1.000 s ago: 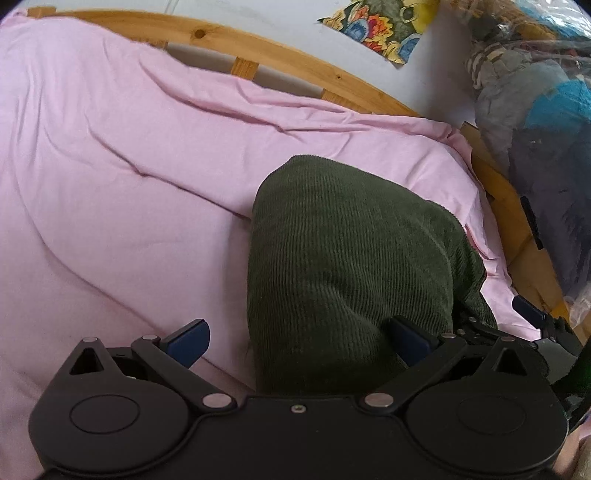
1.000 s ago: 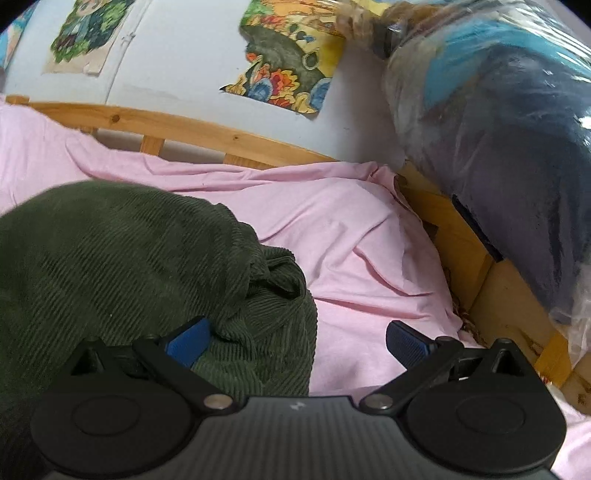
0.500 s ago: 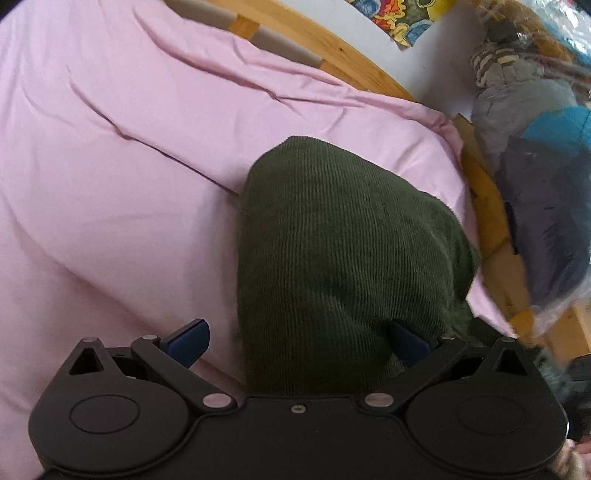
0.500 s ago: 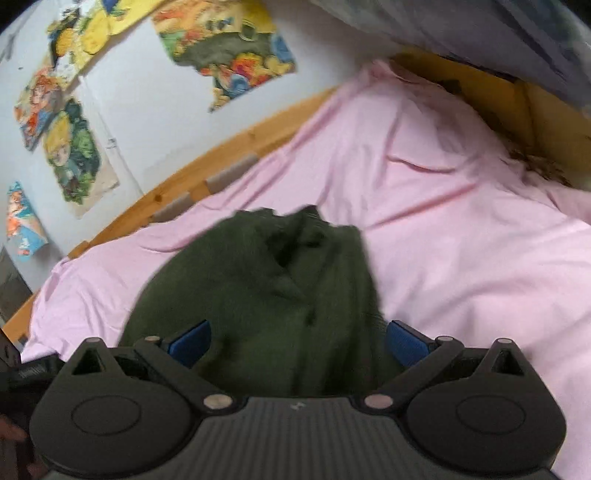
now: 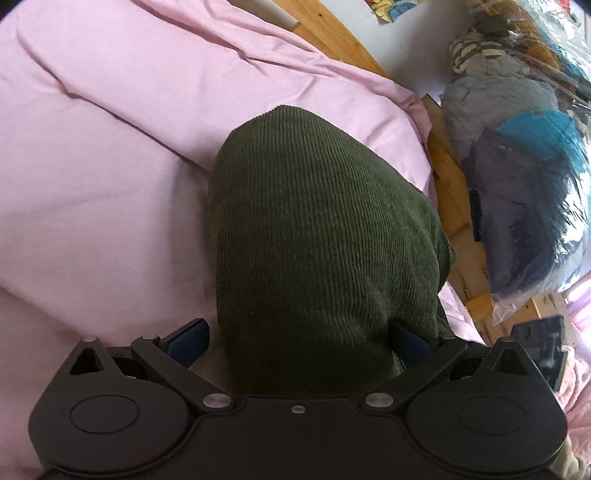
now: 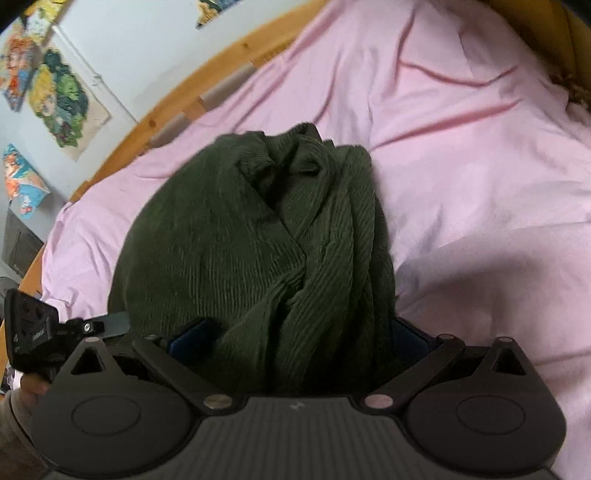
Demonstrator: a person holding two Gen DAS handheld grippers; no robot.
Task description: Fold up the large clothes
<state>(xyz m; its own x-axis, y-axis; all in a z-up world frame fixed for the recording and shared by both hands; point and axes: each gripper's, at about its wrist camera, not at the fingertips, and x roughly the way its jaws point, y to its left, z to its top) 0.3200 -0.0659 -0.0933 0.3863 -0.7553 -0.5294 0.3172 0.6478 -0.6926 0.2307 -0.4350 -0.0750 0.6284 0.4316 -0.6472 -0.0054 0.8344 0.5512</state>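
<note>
A dark green corduroy garment (image 5: 317, 236) lies bunched on a pink bedsheet (image 5: 92, 192). In the left wrist view it fills the space between the wide-apart blue fingers of my left gripper (image 5: 295, 339), covering the right finger's tip. In the right wrist view the same garment (image 6: 251, 243) shows twisted folds and lies between the spread fingers of my right gripper (image 6: 295, 338). Both grippers are open, with cloth lying between their jaws. The left gripper also shows at the left edge of the right wrist view (image 6: 33, 325).
A wooden bed frame (image 5: 332, 33) runs along the far side of the sheet (image 6: 480, 147). Clear plastic bags of clothes (image 5: 524, 166) are piled at the right beyond the frame. Colourful pictures (image 6: 59, 96) hang on the white wall.
The right gripper has swung left and now faces the garment head-on, with the cloth between its fingers. The left gripper has tilted down and closer over the garment.
</note>
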